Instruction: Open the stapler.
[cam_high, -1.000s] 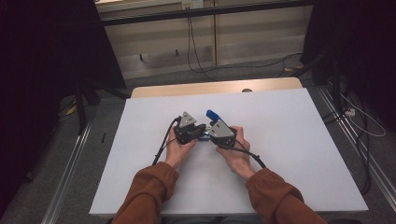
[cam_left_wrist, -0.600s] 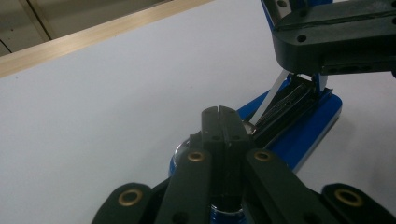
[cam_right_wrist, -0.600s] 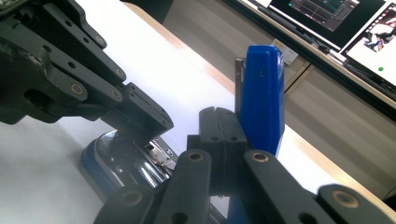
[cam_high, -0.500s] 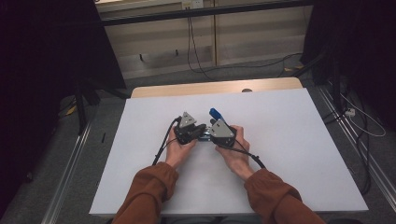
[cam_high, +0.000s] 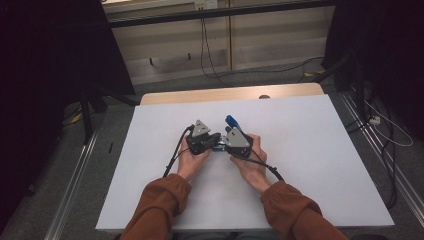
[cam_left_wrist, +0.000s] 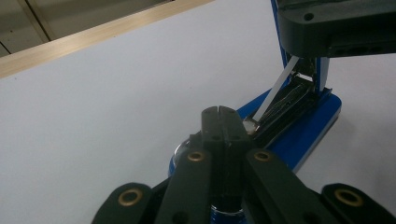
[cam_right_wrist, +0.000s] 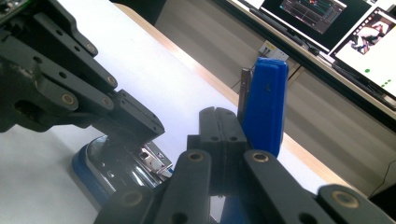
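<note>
A blue stapler (cam_high: 231, 121) lies open on the white table (cam_high: 310, 150), its lid (cam_right_wrist: 266, 102) swung upright and its metal magazine (cam_left_wrist: 285, 105) bared above the blue base (cam_left_wrist: 310, 126). My left gripper (cam_high: 214, 141) comes in from the left, jaws shut with nothing between them, tips (cam_left_wrist: 222, 112) just over the magazine's near end. My right gripper (cam_high: 226, 142) meets it from the right, also shut and empty. In the right gripper view its tips (cam_right_wrist: 217, 114) stand beside the raised lid; whether they touch it I cannot tell. A hand holds each gripper.
A bare wooden strip (cam_high: 230, 94) runs along the table's far edge. Cables (cam_high: 210, 55) trail over the floor beyond, and metal rails (cam_high: 75, 185) flank the table. Screens (cam_right_wrist: 327, 18) glow behind the stapler in the right gripper view. White surface spreads on all sides of the hands.
</note>
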